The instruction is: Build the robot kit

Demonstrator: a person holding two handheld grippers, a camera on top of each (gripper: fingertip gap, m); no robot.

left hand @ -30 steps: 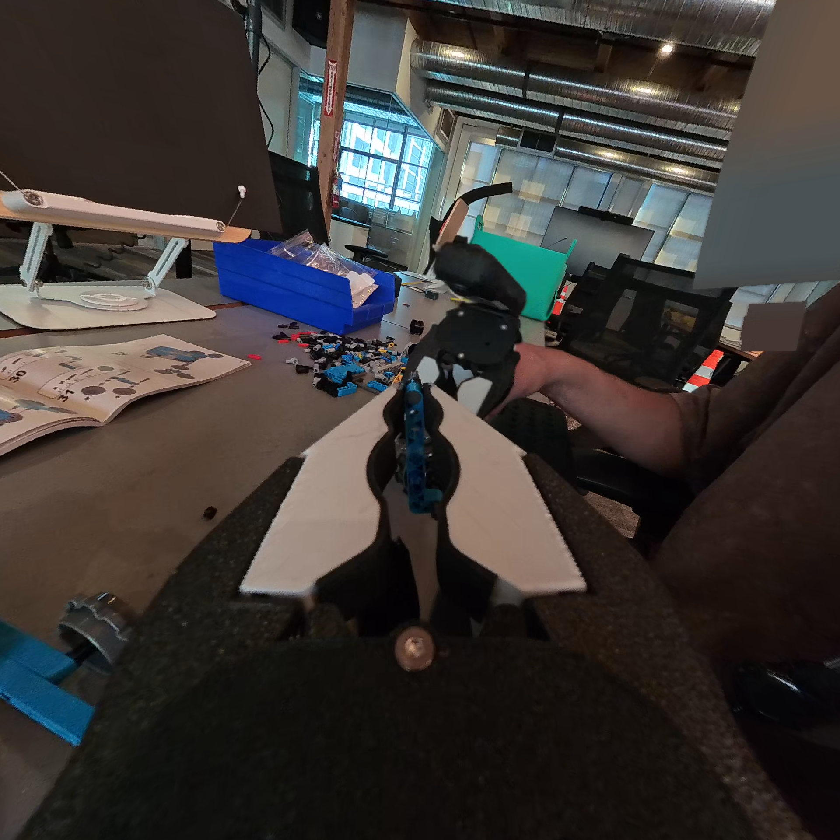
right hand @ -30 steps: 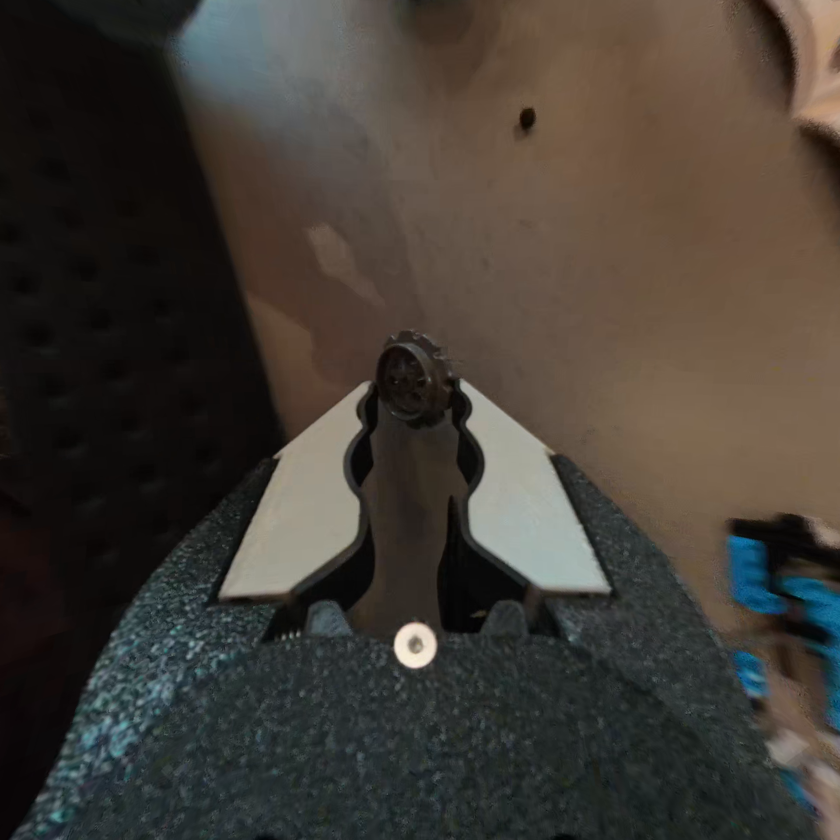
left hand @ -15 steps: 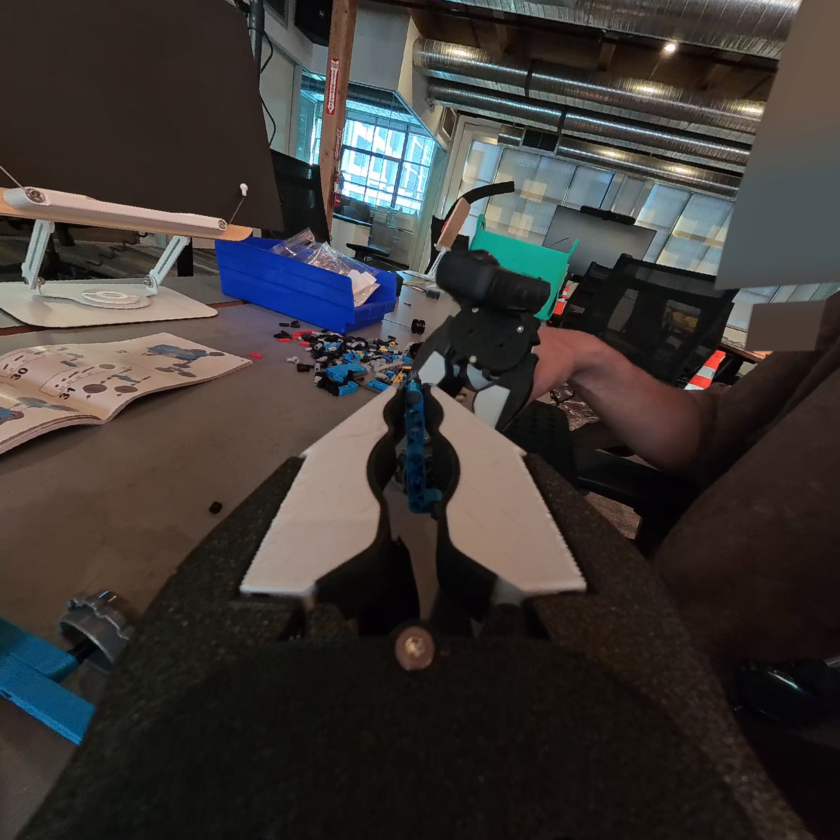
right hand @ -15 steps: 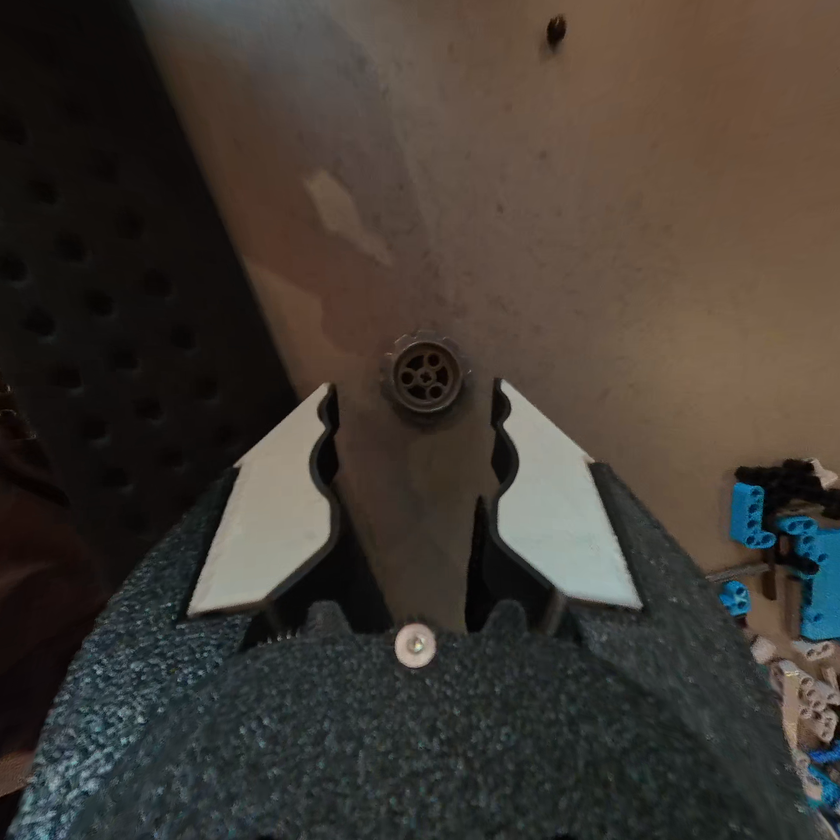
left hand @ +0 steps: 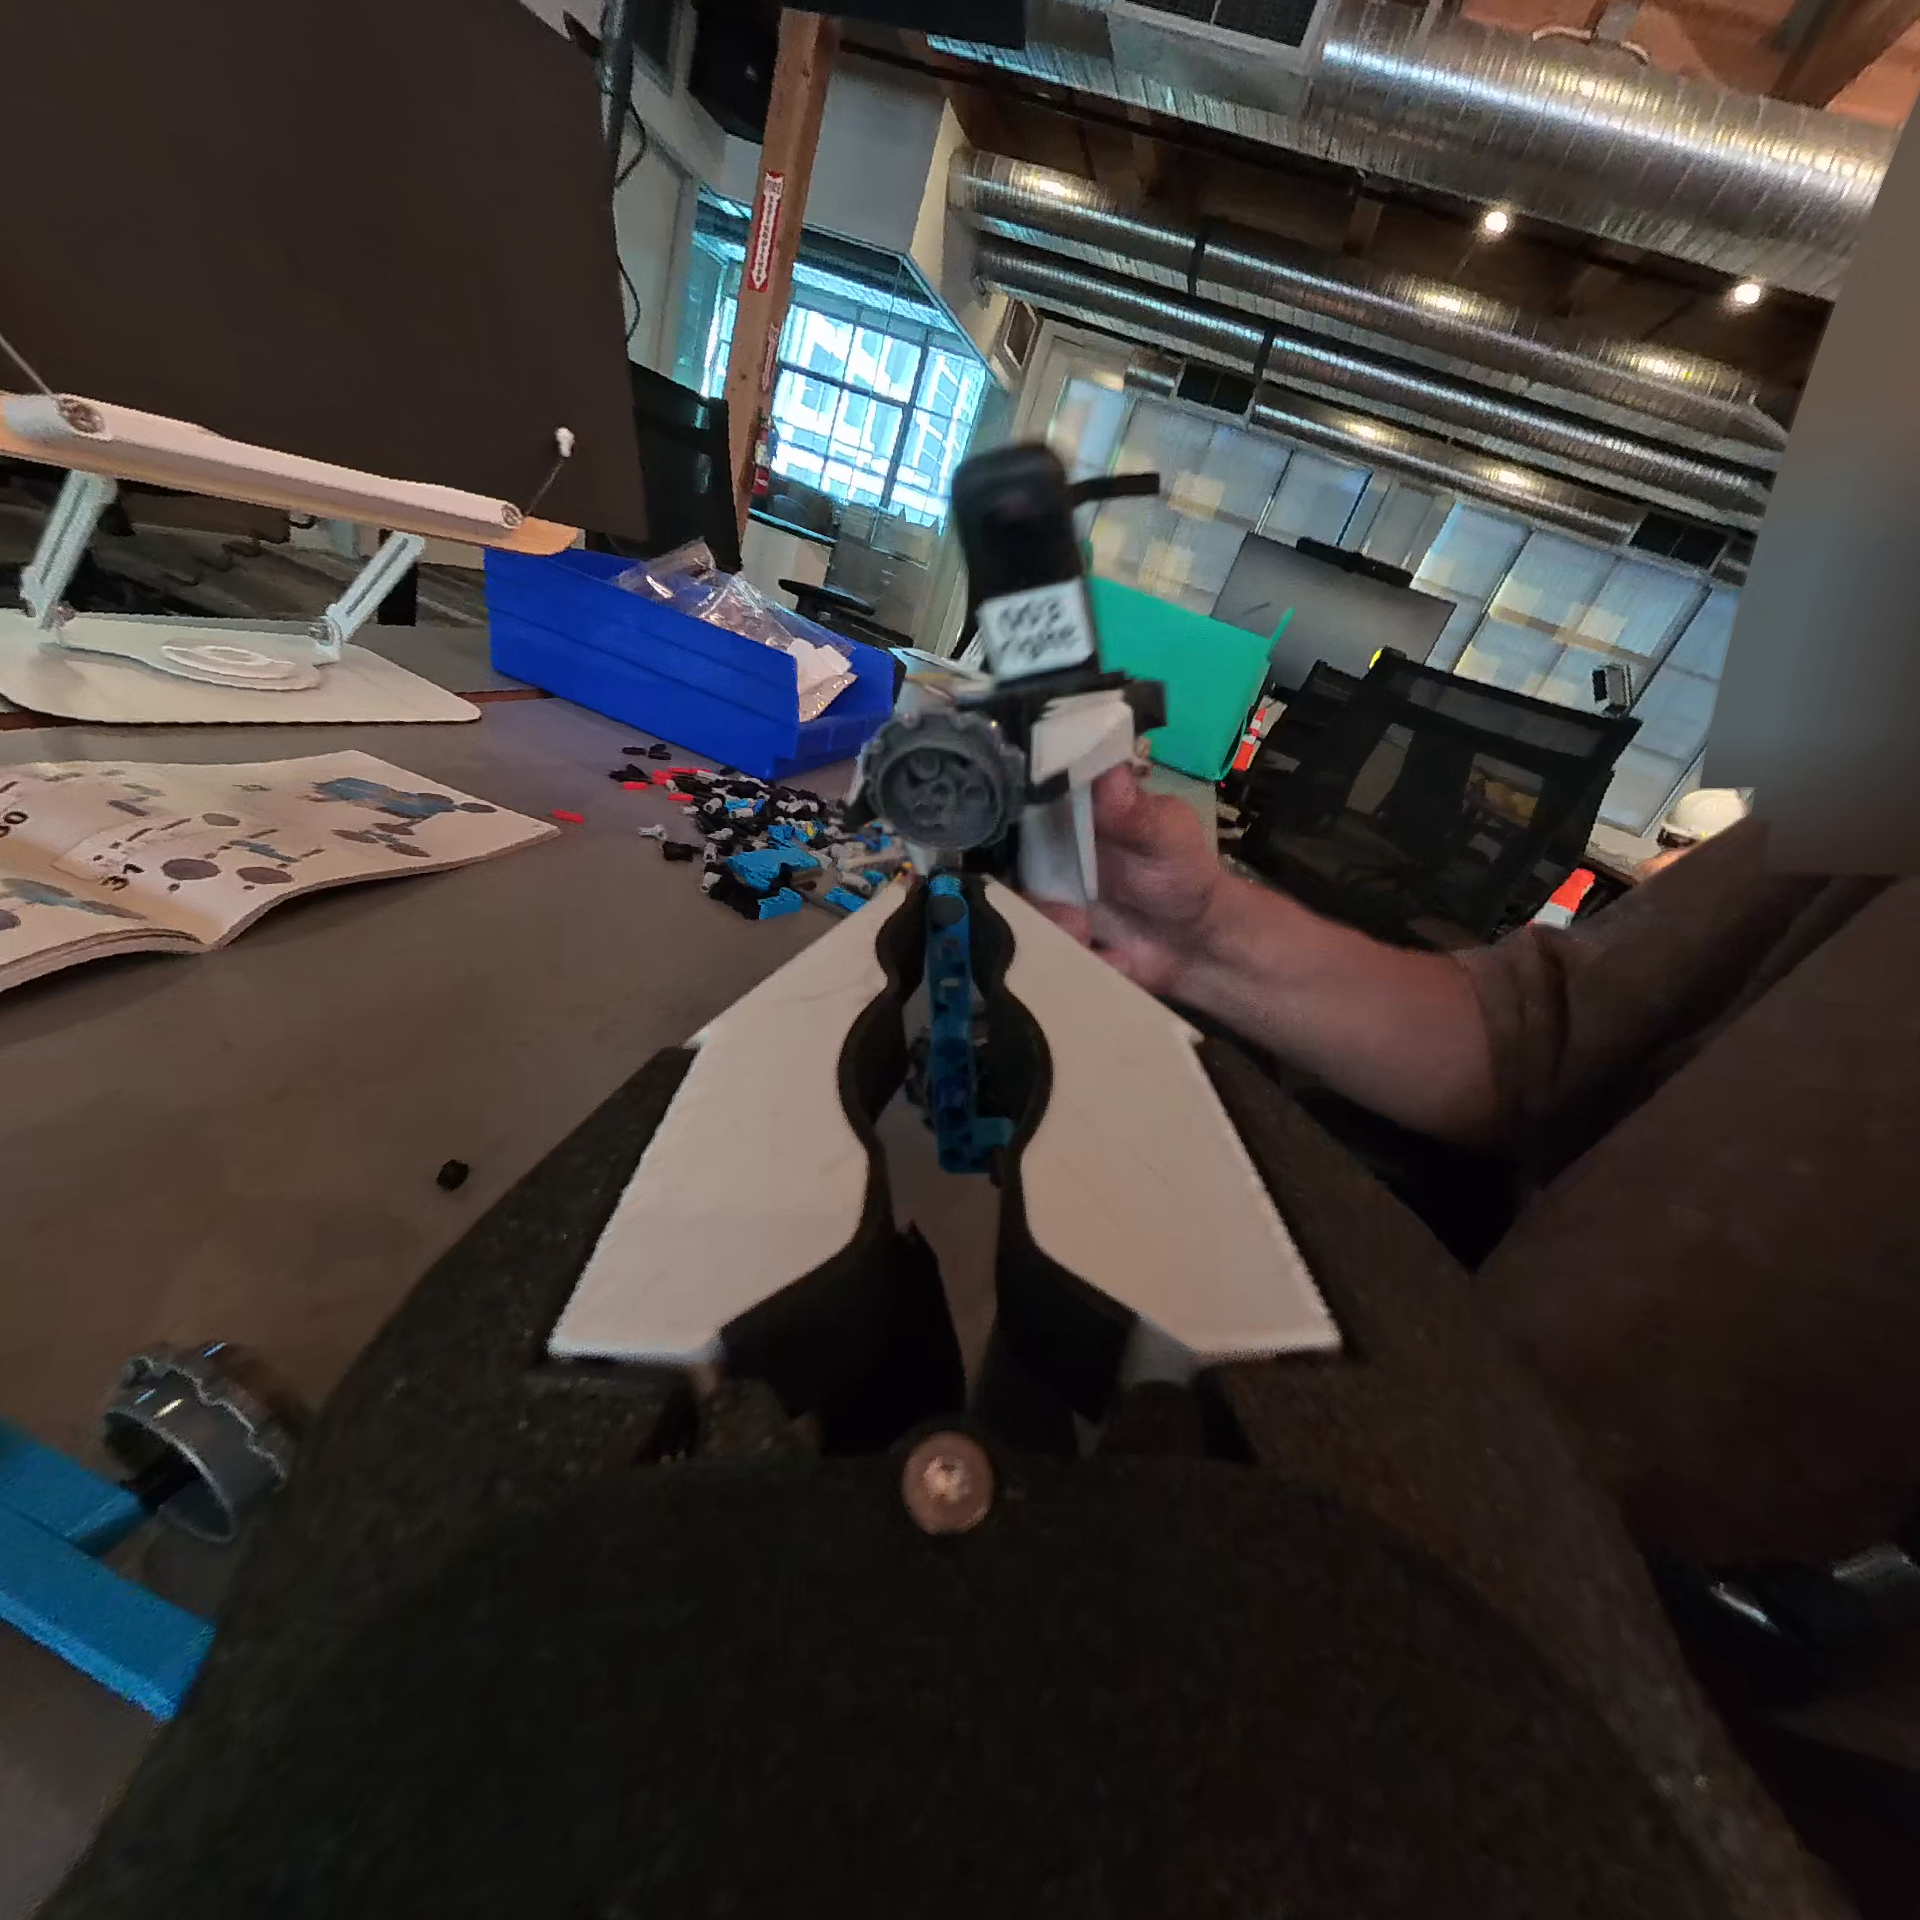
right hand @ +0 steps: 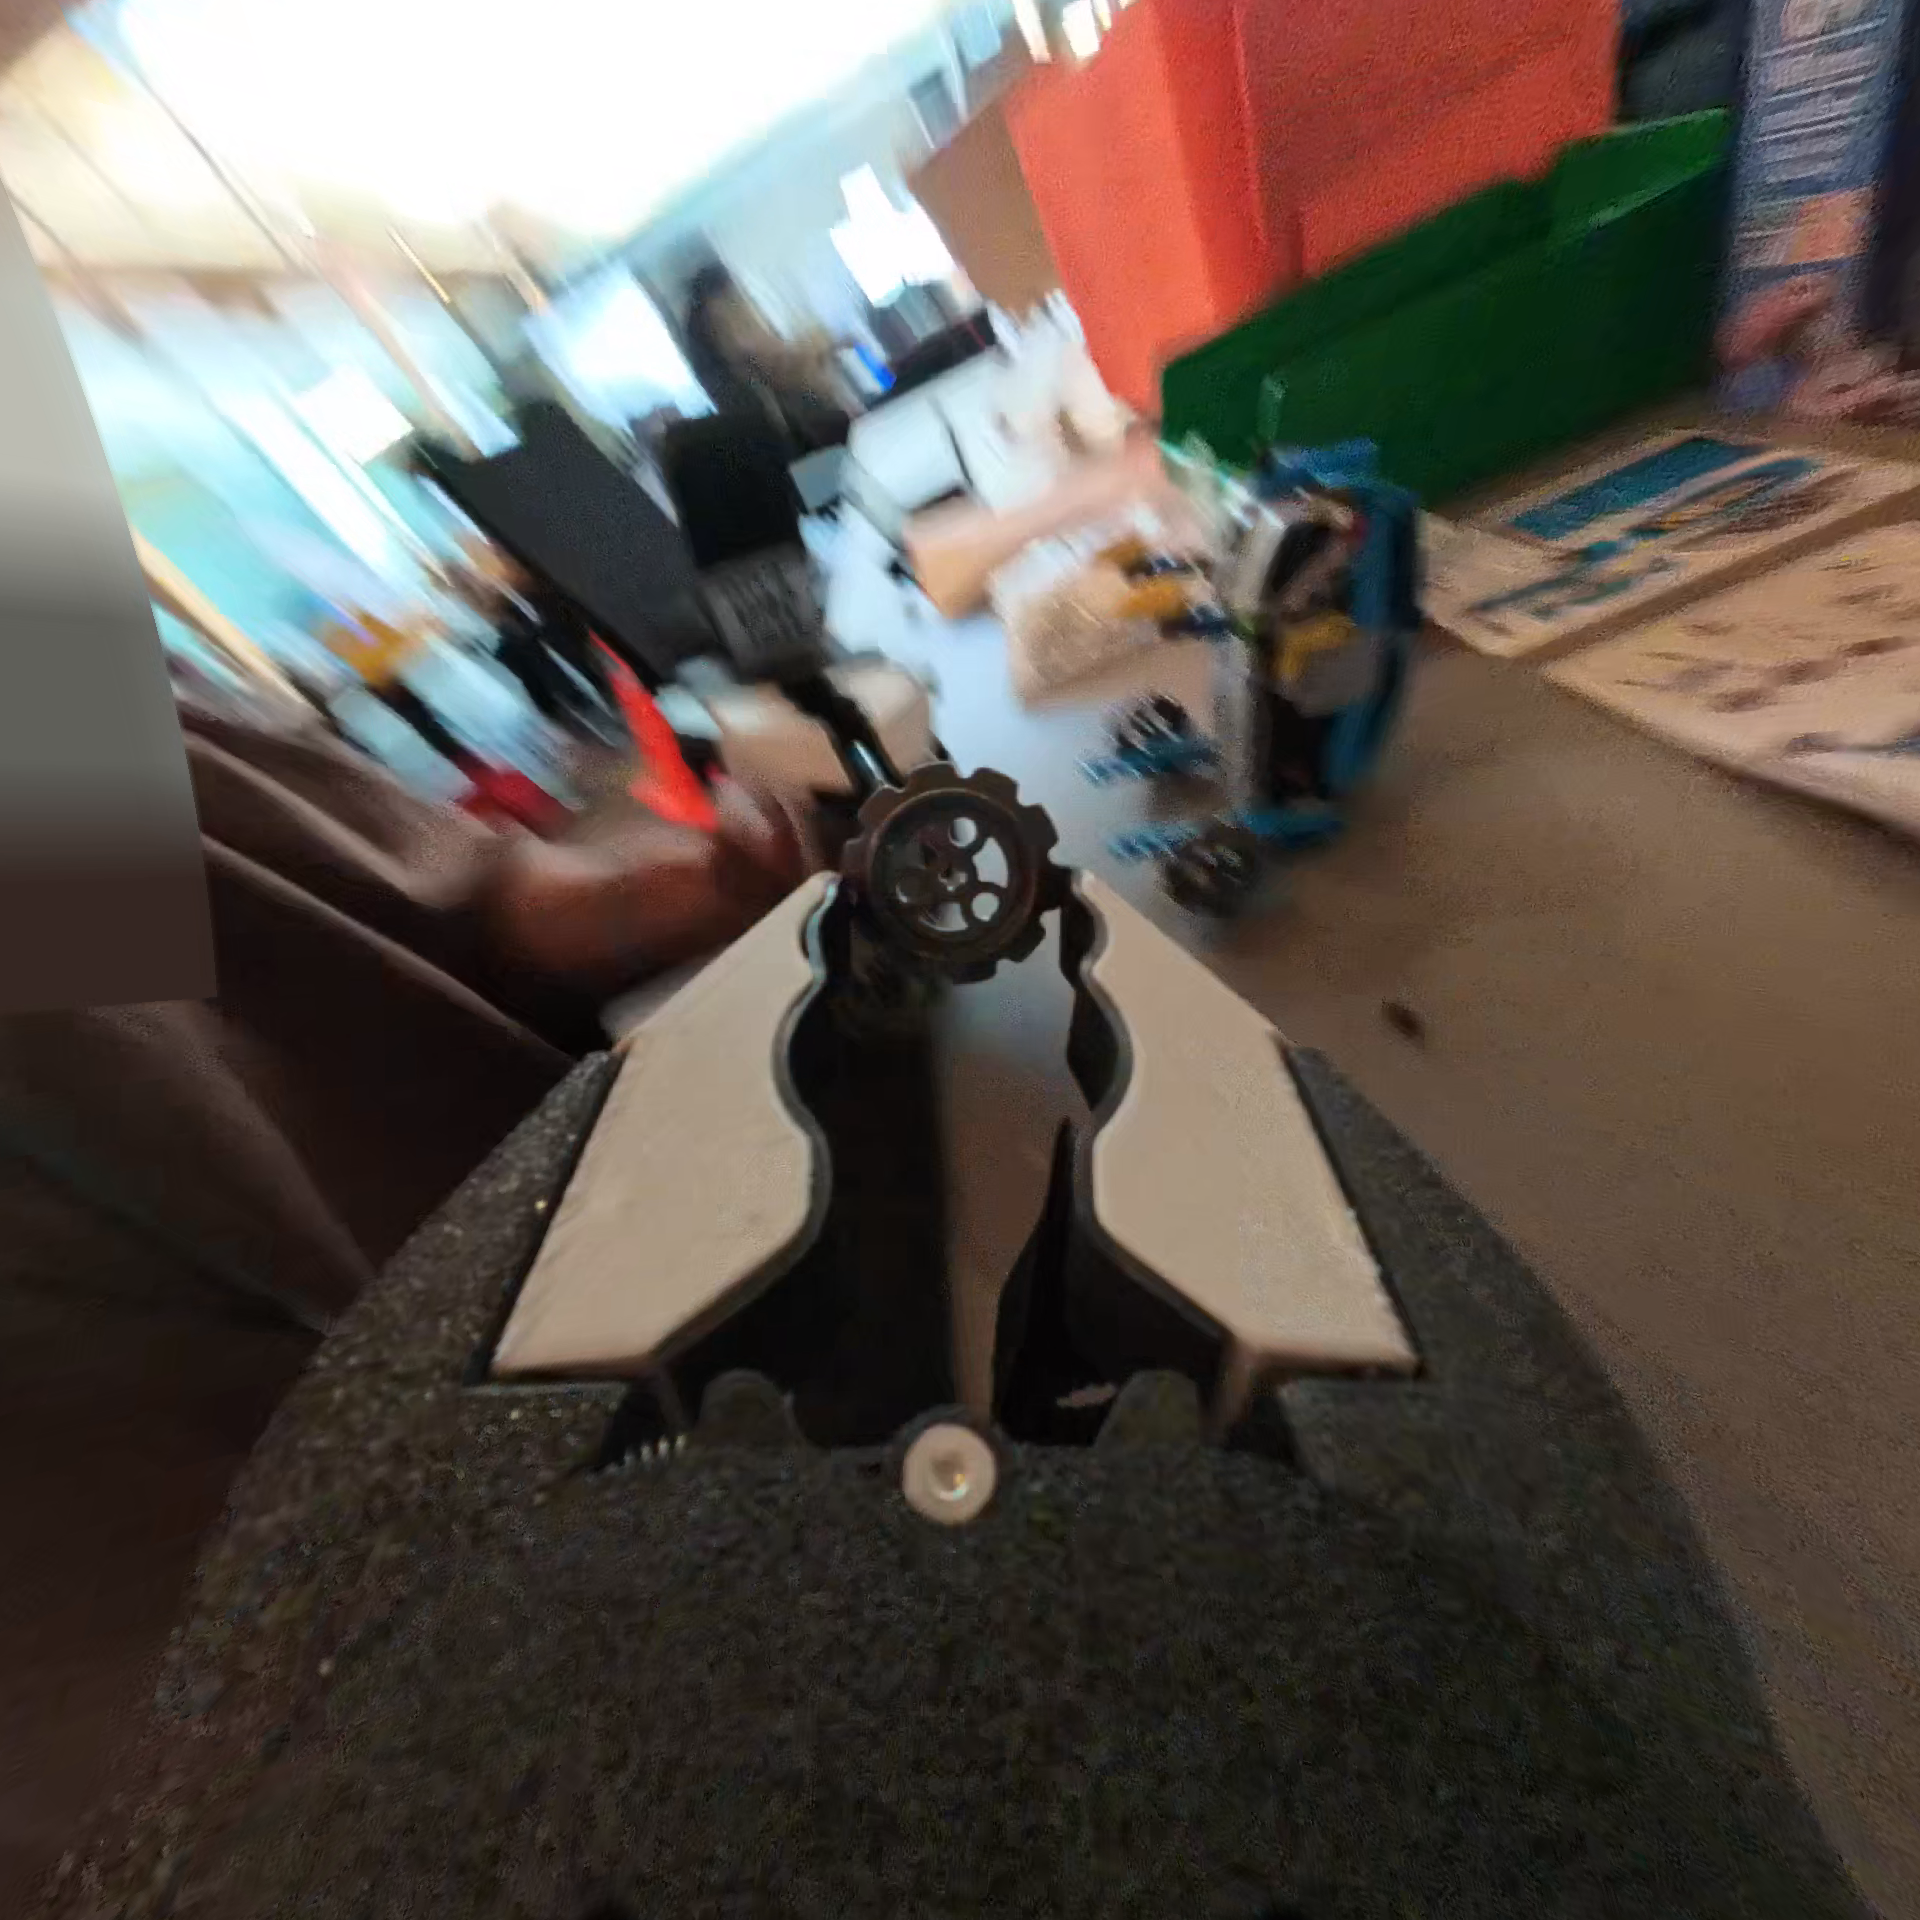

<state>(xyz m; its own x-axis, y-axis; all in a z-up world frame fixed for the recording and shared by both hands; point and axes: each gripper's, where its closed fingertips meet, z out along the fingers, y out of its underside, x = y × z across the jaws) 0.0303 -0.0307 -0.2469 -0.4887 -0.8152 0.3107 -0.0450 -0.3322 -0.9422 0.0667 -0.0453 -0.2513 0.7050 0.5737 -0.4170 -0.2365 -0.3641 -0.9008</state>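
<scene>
My left gripper (left hand: 948,906) is shut on a blue studless beam (left hand: 951,1023) that stands on edge between its white fingers. My right gripper (right hand: 951,894) is shut on a grey toothed wheel (right hand: 954,871) and holds it in the air. In the left wrist view the right gripper (left hand: 1013,774) and the wheel (left hand: 940,795) sit just above and beyond the beam's far end, close to touching it. A person's hand (left hand: 1143,883) holds the right gripper. The right wrist view is motion-blurred.
A pile of small blue, black and white parts (left hand: 769,842) lies ahead, with a blue bin (left hand: 675,665), an open booklet (left hand: 239,842) and a white stand (left hand: 239,499). A second grey wheel (left hand: 197,1434) lies at lower left. A partly built blue model (right hand: 1320,644) stands on the table. Left tips to right tips: about 5 centimetres.
The right gripper opened over the toothed wheel on the table, then shut on it, lifted it and swung it up to the far end of the blue beam. The left gripper stayed put.
</scene>
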